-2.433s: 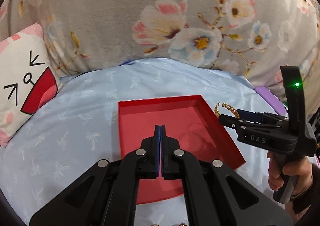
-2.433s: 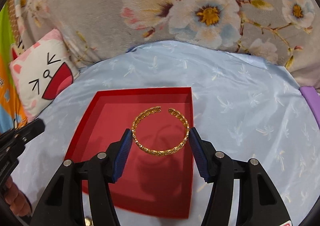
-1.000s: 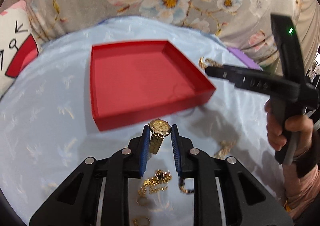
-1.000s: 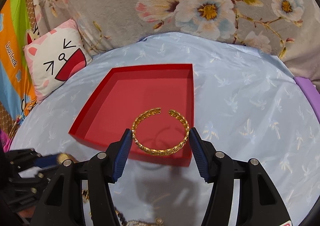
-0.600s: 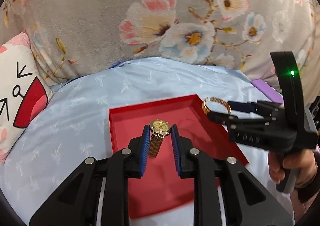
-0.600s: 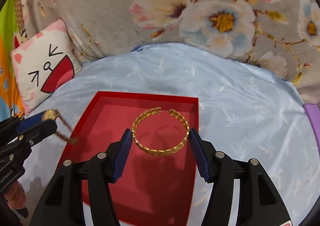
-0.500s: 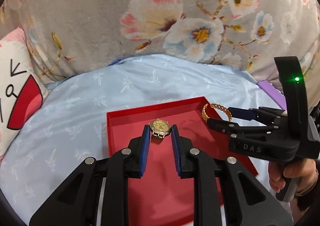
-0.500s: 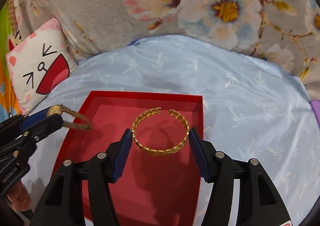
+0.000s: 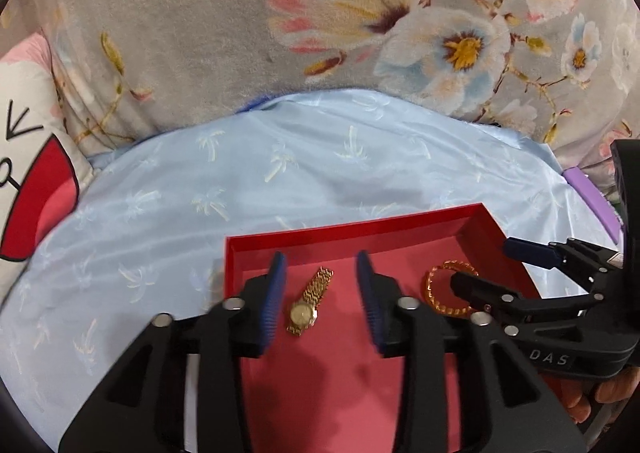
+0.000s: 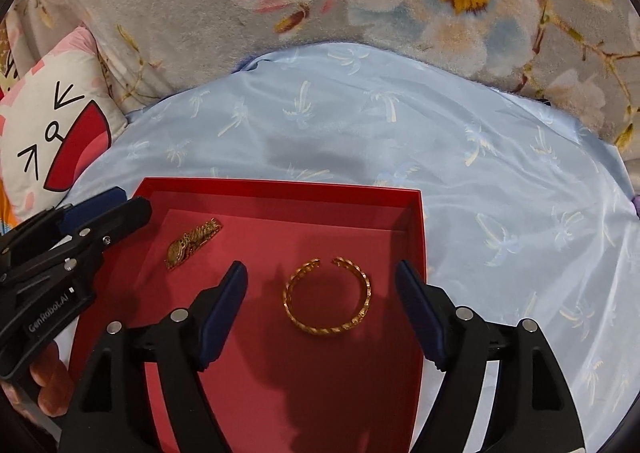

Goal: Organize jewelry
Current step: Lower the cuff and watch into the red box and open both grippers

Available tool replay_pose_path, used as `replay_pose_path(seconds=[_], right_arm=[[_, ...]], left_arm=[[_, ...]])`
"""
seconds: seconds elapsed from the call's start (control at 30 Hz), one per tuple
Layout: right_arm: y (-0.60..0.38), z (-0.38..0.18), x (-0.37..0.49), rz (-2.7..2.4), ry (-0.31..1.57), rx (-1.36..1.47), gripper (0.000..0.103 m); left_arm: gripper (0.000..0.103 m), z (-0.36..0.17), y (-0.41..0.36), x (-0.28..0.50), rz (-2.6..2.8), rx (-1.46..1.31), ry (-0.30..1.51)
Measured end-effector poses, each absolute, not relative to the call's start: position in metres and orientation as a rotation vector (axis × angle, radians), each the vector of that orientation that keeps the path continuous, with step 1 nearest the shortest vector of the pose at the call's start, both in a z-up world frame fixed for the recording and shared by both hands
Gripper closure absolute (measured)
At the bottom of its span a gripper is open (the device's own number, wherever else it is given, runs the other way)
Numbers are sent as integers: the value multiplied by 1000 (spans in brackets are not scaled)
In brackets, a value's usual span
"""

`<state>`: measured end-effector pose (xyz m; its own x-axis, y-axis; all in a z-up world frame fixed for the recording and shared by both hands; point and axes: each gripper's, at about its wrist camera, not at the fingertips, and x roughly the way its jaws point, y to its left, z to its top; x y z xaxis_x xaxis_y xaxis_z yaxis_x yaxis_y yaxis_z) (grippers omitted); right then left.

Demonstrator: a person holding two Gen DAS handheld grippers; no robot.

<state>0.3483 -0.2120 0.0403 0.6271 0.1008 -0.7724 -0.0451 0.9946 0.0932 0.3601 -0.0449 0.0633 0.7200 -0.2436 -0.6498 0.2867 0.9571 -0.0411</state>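
A red tray (image 9: 352, 232) (image 10: 280, 187) lies on the light blue cloth. A gold watch (image 9: 309, 303) (image 10: 193, 242) lies flat in it, between the fingers of my open left gripper (image 9: 321, 301), which is empty just above the tray. A gold open bangle (image 10: 327, 296) (image 9: 442, 289) lies in the tray between the fingers of my open, empty right gripper (image 10: 322, 313). The right gripper also shows at the right of the left wrist view (image 9: 496, 269), and the left gripper at the left of the right wrist view (image 10: 108, 209).
A grey floral blanket (image 9: 320, 13) rises behind the blue cloth (image 9: 320, 157). A white cat-face cushion (image 10: 52, 125) sits at the far left. A purple edge (image 9: 588, 197) shows at the right.
Both grippers have opened. The watch has dropped from the left gripper and the bangle from the right gripper; both now lie on the tray floor. Both grippers have moved closer over the tray.
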Motion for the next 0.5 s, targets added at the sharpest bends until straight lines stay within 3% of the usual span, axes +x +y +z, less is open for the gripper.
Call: replay_pose_path(seconds=[0.5], right_arm=[[-217,48,344,25,828,65,28]], left_arm=[[62,61,-46,361,-258,78,704]])
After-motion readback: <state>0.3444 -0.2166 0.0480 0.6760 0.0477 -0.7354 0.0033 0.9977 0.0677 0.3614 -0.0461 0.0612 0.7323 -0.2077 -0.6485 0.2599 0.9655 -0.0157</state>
